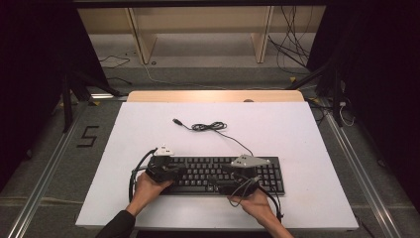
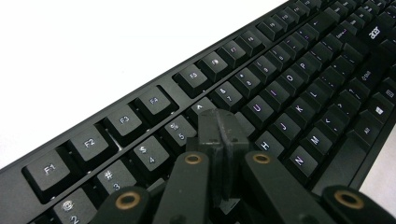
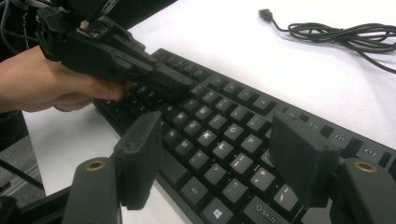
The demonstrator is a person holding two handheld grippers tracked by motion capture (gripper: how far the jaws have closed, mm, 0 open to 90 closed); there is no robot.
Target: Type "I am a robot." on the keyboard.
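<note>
High view is showing the keyboard (image 1: 218, 174) lying along the near edge of the white table (image 1: 297, 139), with you working over it. Your left gripper (image 2: 219, 126) is pressing its closed jaws down among the number-row keys. Your right gripper (image 3: 219, 154) is hovering with jaws wide, gripping nothing. Its cable (image 1: 210, 127) is trailing behind.
</note>
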